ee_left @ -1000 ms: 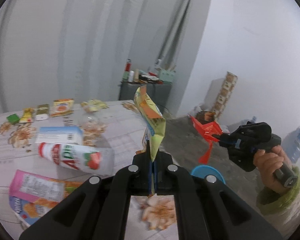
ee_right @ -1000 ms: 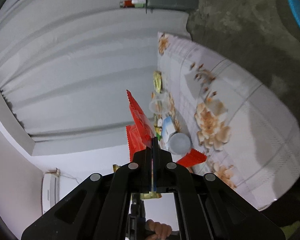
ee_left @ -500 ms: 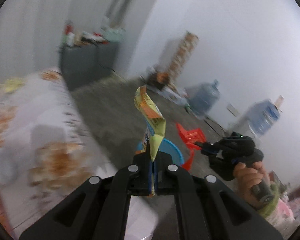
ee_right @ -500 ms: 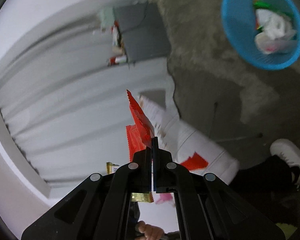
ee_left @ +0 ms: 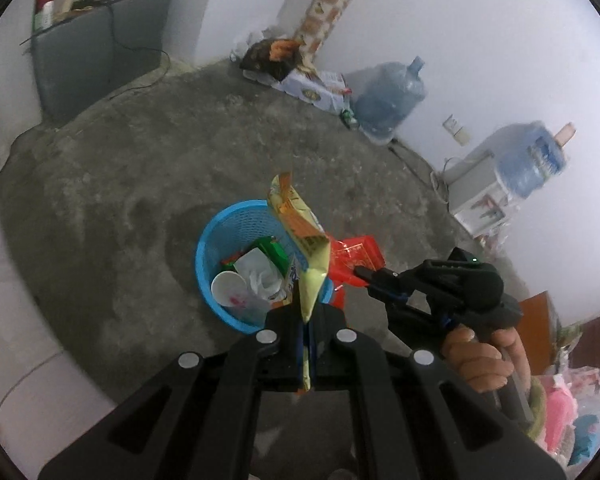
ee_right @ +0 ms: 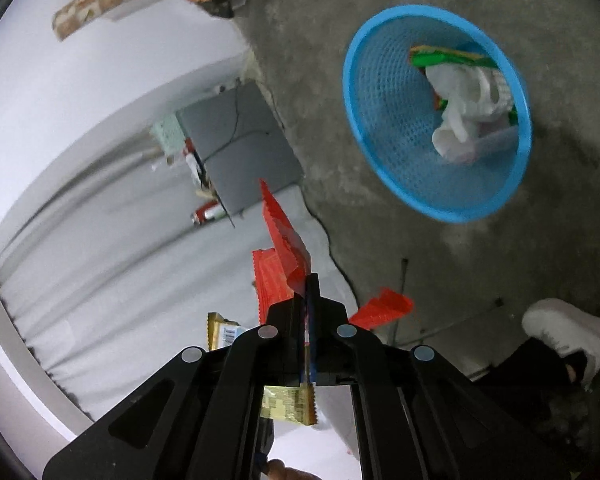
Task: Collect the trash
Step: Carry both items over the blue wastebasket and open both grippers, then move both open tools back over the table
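Left claw clamped on a crinkled yellow wrapper, right claw on a glossy red wrapper, above a blue mesh basket.

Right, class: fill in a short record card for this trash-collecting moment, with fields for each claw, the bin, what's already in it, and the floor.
left claw: shut on a yellow-orange snack wrapper, held over the bin
right claw: shut on a red wrapper, held beside the bin
bin: blue mesh basket, standing on the floor
bin contents: green packet, white cup, crumpled white plastic
floor: bare grey concrete
task stage: both wrappers not yet dropped
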A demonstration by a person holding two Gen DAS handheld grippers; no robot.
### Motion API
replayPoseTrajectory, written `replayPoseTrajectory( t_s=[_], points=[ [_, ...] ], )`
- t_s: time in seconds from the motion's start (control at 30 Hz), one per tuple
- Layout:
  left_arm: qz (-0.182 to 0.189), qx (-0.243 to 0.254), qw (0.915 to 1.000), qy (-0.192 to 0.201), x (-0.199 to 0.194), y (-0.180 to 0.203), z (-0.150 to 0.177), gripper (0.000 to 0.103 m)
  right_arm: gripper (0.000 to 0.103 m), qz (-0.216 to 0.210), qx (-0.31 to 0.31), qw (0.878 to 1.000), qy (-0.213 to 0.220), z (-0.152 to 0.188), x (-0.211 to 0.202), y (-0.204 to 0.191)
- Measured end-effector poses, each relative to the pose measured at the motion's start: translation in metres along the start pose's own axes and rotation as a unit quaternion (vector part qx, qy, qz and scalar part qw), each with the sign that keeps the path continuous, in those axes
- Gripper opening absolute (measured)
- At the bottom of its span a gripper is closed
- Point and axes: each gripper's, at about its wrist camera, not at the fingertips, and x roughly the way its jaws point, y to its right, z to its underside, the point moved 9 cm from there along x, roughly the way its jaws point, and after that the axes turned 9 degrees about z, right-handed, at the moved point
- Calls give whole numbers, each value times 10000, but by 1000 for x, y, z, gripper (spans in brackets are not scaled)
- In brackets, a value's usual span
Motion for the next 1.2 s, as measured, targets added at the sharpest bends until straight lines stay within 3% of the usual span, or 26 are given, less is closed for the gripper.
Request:
replayPoseTrajectory(
  t_s=[0.07,0.1,0.13,0.17,0.2,0.33,0.6,0.93,1.2],
  points=[
    [-31,49,10000,3,19,2,-9,6,6,24,59,10000,40,-14,5,2],
    [-108,86,9999,-45,30,-3,-13,12,21,105,78,9999,50,-24,14,6],
    [-205,91,9997,-105,38,-7,-13,37,29,204,95,9997,61,-31,19,10],
    [-345,73,9993,-142,49,-13,-14,56,38,339,138,9993,114,-40,23,17],
    [-436,53,9990,-104,54,-17,-15,59,39,437,182,9988,152,-46,27,25],
    [-455,-282,9984,-159,58,-32,-2,62,43,724,682,9949,180,-57,35,68],
    [-471,-561,9970,233,15,-43,6,69,50,747,775,9941,123,-46,15,90],
    [-447,-774,9910,998,-90,-33,28,88,65,496,-197,9986,26,-5,-11,43],
    [-753,-1164,9760,1681,-194,-62,83,93,74,226,-941,9951,-210,53,-8,-16]
  ],
)
